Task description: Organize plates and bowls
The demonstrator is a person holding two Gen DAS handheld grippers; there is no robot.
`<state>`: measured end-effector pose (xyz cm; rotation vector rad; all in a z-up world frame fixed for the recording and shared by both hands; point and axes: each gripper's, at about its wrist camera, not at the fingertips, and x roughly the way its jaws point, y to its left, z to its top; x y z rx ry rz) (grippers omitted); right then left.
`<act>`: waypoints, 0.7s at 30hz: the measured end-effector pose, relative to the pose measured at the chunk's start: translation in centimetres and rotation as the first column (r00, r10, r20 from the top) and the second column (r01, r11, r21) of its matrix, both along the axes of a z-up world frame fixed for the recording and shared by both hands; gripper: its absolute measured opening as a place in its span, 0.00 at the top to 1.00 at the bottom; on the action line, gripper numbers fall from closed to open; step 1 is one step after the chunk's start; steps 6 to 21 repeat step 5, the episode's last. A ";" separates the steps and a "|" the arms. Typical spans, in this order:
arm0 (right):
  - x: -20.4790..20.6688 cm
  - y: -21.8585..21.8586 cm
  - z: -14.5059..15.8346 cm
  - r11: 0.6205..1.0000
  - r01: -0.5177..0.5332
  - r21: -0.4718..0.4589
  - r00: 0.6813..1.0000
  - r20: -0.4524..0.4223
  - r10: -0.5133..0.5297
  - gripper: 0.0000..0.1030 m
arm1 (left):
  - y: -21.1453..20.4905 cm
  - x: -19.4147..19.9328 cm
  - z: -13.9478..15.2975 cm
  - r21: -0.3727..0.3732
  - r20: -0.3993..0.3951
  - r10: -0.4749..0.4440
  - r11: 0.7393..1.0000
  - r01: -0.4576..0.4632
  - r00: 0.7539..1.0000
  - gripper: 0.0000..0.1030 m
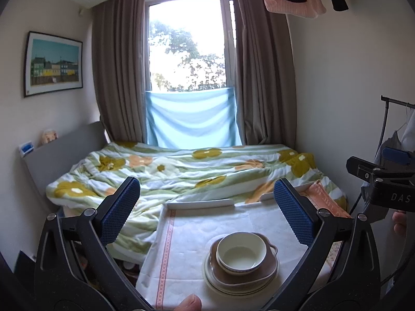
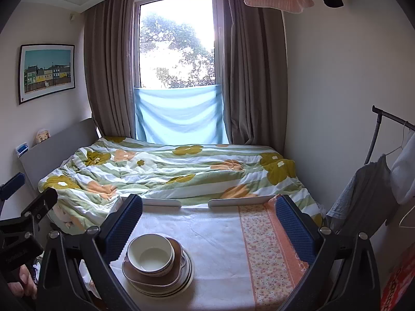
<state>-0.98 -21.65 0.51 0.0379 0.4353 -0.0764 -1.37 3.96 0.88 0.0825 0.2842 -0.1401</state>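
A cream bowl sits on a brown square dish, which rests on a stack of round cream plates, all on a table with a white cloth. The same bowl, brown dish and plates show in the right wrist view. My left gripper is open and empty, held above and behind the stack. My right gripper is open and empty, with the stack by its left finger.
A bed with a flowered duvet lies beyond the table, under a curtained window. A floral orange cloth strip covers the table's right side. A clothes rack with hanging garments stands at the right wall.
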 end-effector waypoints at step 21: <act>0.6 0.9 -0.4 1.000 0.002 -0.002 1.000 -0.011 -0.002 0.01 | 1.1 0.9 -0.4 -0.022 -0.013 -0.039 0.999 0.039 0.999 0.00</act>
